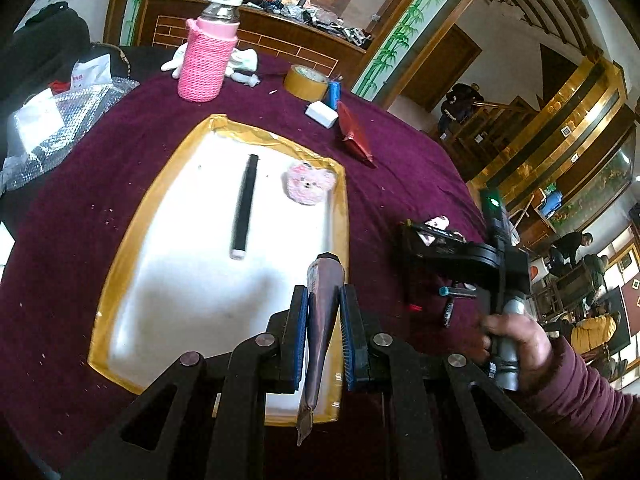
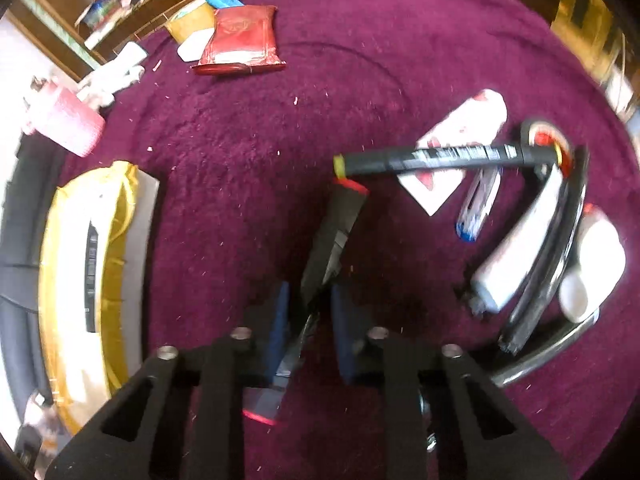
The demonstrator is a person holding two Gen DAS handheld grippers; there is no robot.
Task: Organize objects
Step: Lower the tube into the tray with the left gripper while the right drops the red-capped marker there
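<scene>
Over the tray, left gripper clamps a tube; right gripper pinches a red-capped marker.

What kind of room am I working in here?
Probably a lived-in home's main room: a round table under a purple cloth, a cluttered wooden counter behind it, a wooden staircase.

Maroon tablecloth; white tray edged yellow; pink knitted bottle sleeve at eleven o'clock; red packet at one.
</scene>
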